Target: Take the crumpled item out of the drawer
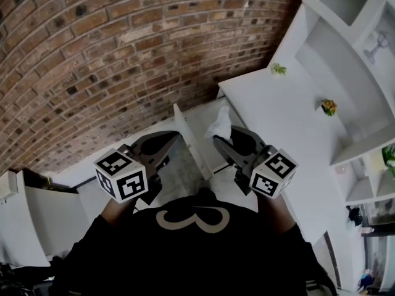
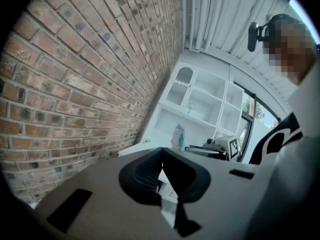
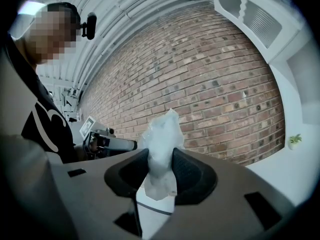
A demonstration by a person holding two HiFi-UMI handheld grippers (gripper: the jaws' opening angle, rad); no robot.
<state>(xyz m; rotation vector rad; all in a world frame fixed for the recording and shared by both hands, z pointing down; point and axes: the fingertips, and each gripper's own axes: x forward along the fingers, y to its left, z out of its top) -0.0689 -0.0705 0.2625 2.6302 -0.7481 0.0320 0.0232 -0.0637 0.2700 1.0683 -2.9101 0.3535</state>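
A wall of red-brown bricks (image 1: 111,60) with pale joints closes the room on one side, and a white counter (image 1: 278,134) runs up to it. On the counter stand a small green plant (image 1: 278,69) and a small yellow-orange plant (image 1: 329,107), well apart. Along it rises a white shelf unit (image 1: 345,48) with open compartments, and daylight enters through a window (image 2: 260,115) under a white ribbed ceiling (image 3: 125,19).

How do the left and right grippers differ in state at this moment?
The right gripper is shut on the crumpled white item; the left gripper holds nothing. The right gripper's jaws stand apart around the item; the left gripper's meet at the tips. Both carry a marker cube.
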